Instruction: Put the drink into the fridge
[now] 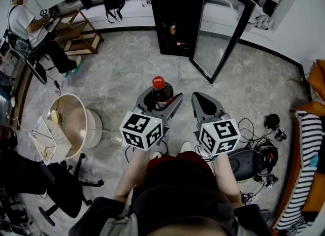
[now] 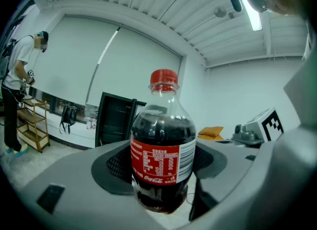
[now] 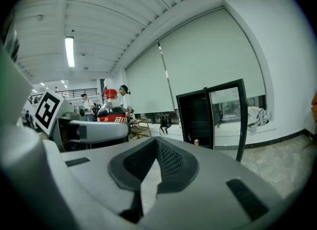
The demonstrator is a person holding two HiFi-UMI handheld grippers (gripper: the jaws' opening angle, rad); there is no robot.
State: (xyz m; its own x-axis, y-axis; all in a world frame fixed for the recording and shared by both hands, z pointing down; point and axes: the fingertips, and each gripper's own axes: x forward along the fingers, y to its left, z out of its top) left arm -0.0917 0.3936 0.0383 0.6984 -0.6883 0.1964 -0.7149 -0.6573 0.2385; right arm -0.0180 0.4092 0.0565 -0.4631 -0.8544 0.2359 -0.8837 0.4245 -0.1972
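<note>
A cola bottle (image 1: 161,93) with a red cap and red label stands upright between the jaws of my left gripper (image 1: 160,103), held above the floor. In the left gripper view the bottle (image 2: 161,157) fills the middle, with both pads pressed on its sides. My right gripper (image 1: 199,99) hangs just to the right of it, jaws together with nothing between them (image 3: 157,142). Ahead stands the black fridge (image 1: 175,22), its glass door (image 1: 223,29) swung open to the right. A small can (image 1: 173,28) sits inside.
A round white table (image 1: 84,123) with a wire basket stands at the left and an office chair (image 1: 66,194) nearer me. A person (image 1: 23,22) works by a wooden shelf (image 1: 76,32). Cables and devices (image 1: 259,151) lie on the floor at the right.
</note>
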